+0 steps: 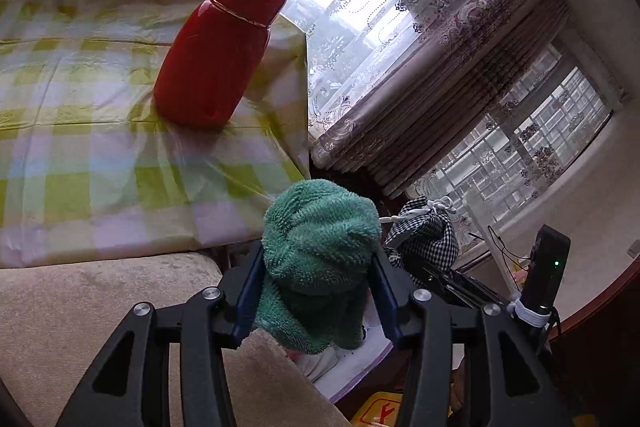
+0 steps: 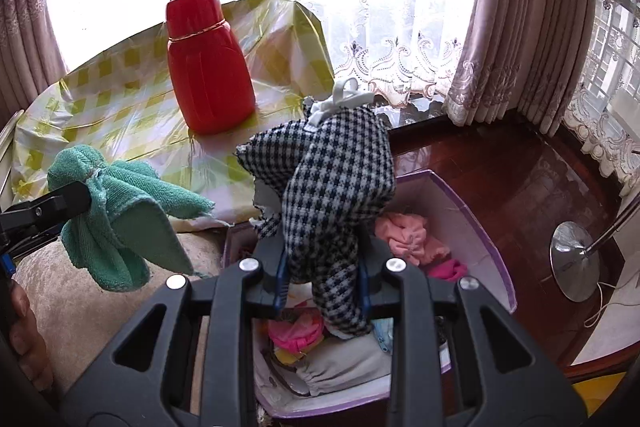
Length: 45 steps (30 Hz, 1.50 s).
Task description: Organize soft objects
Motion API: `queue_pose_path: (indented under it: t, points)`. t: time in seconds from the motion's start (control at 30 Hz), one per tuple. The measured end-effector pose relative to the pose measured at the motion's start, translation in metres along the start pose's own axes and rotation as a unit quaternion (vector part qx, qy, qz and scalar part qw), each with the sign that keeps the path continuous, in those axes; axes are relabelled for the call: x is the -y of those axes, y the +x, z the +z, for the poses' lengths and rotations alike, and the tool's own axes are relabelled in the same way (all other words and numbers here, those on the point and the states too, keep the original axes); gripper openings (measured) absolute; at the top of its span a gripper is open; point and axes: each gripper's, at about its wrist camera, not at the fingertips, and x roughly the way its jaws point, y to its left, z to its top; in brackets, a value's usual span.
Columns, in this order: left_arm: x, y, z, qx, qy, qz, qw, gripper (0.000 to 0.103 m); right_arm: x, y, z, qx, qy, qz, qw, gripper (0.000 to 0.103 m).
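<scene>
My left gripper [image 1: 318, 275] is shut on a bunched green towel [image 1: 320, 251], held in the air past the corner of a beige cushion [image 1: 80, 311]. In the right wrist view the same green towel [image 2: 116, 215] hangs from the left gripper's fingers [image 2: 68, 199] at the left. My right gripper [image 2: 324, 283] is shut on a black-and-white checked garment with a white drawstring [image 2: 336, 171]. It hangs above an open purple-edged box [image 2: 476, 227] that holds pink, red and grey soft items. The checked garment [image 1: 424, 235] also shows just right of the towel in the left wrist view.
A red flask [image 2: 208, 63] stands on a table under a green-checked plastic cloth [image 2: 100, 107], left of the box. Curtains and a window fill the background. A metal lamp base [image 2: 572, 259] rests on the dark wooden floor [image 2: 500, 167] at right. A hand [image 2: 24, 339] shows at the left edge.
</scene>
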Motion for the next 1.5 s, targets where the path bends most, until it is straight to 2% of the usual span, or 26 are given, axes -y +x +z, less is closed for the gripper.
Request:
queue_pose_path:
  t: [0.17, 0.23, 0.27, 0.3, 0.37, 0.47, 0.6, 0.83, 1.07, 1.2, 1.5]
  points:
    - [0.022, 0.024, -0.011, -0.041, 0.011, -0.025, 0.9988, 0.051, 0.032, 0.0, -0.011, -0.018, 0.034, -0.038, 0.999, 0.034]
    - [0.029, 0.035, -0.015, -0.059, 0.021, -0.038, 0.9973, 0.057, 0.041, 0.001, -0.015, -0.024, 0.043, -0.051, 0.997, 0.038]
    - [0.033, 0.041, -0.017, -0.07, 0.026, -0.044, 0.9963, 0.067, 0.043, 0.001, -0.016, -0.026, 0.045, -0.059, 0.997, 0.042]
    - [0.034, 0.045, -0.019, -0.076, 0.028, -0.04, 0.9959, 0.073, 0.045, 0.001, -0.016, -0.029, 0.046, -0.065, 0.996, 0.055]
    - [0.033, 0.05, -0.021, -0.084, 0.026, -0.027, 0.9958, 0.075, 0.046, 0.001, -0.017, -0.028, 0.051, -0.073, 0.996, 0.068]
    - [0.022, 0.049, -0.022, -0.093, 0.005, -0.01, 0.9956, 0.077, 0.043, 0.0, -0.018, -0.029, 0.054, -0.082, 0.995, 0.078]
    - [0.004, 0.048, -0.034, -0.127, -0.026, 0.022, 0.9913, 0.081, 0.035, 0.004, -0.027, -0.044, 0.05, -0.082, 0.994, 0.078]
    - [0.012, 0.042, -0.047, -0.14, 0.028, 0.075, 0.9869, 0.084, 0.023, 0.008, -0.049, -0.072, 0.045, -0.081, 0.993, 0.078]
    - [0.018, 0.051, -0.051, -0.15, 0.056, 0.091, 0.983, 0.092, 0.021, 0.011, -0.05, -0.077, 0.049, -0.08, 0.993, 0.081]
    - [0.02, 0.052, -0.052, -0.15, 0.057, 0.087, 0.9832, 0.099, 0.019, 0.011, -0.05, -0.078, 0.045, -0.077, 0.993, 0.081]
    - [0.02, 0.054, -0.052, -0.148, 0.055, 0.085, 0.9838, 0.103, 0.019, 0.012, -0.05, -0.081, 0.046, -0.077, 0.993, 0.081]
